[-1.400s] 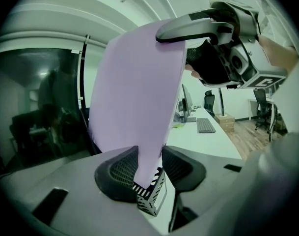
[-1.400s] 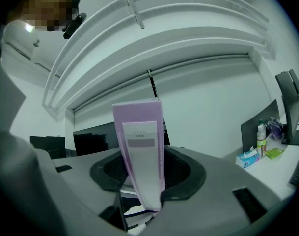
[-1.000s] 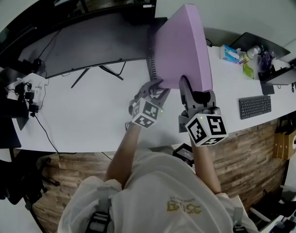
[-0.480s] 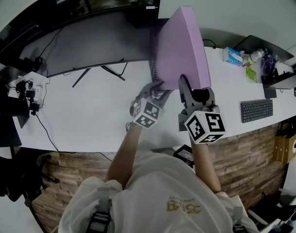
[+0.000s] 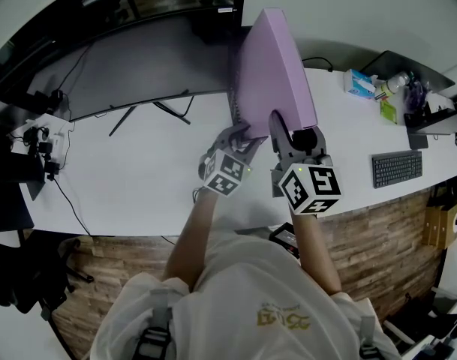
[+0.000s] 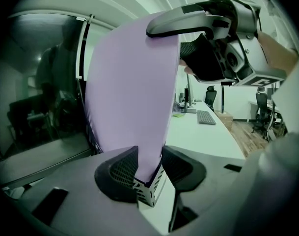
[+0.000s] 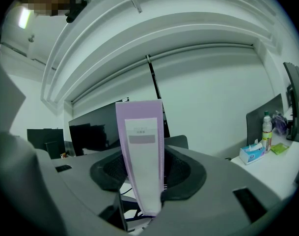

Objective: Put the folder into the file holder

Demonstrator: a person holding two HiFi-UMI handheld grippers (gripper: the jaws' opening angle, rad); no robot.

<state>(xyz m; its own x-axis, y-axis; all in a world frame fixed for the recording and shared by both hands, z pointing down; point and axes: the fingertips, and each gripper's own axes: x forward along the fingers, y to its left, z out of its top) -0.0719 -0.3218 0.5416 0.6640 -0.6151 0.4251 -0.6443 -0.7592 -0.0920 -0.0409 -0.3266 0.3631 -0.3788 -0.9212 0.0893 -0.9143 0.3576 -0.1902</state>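
Left gripper (image 5: pixel 239 136) pinched on the lower near corner of the purple folder (image 5: pixel 269 66), held upright over the white desk (image 5: pixel 138 171) just right of the monitor (image 5: pixel 130 66), right gripper (image 5: pixel 294 135) clamped on its labelled spine's lower end, keyboard (image 5: pixel 395 169) far right.

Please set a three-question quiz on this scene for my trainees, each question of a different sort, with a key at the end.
1. True or false: the lilac plastic folder lies flat on the white desk.
2. What grips the folder? A: only the left gripper. B: only the right gripper. C: both grippers.
3. Fill in: in the head view, the black keyboard lies to the folder's ____.

Key: 1 false, it is held upright on edge. 2 C. 3 right.
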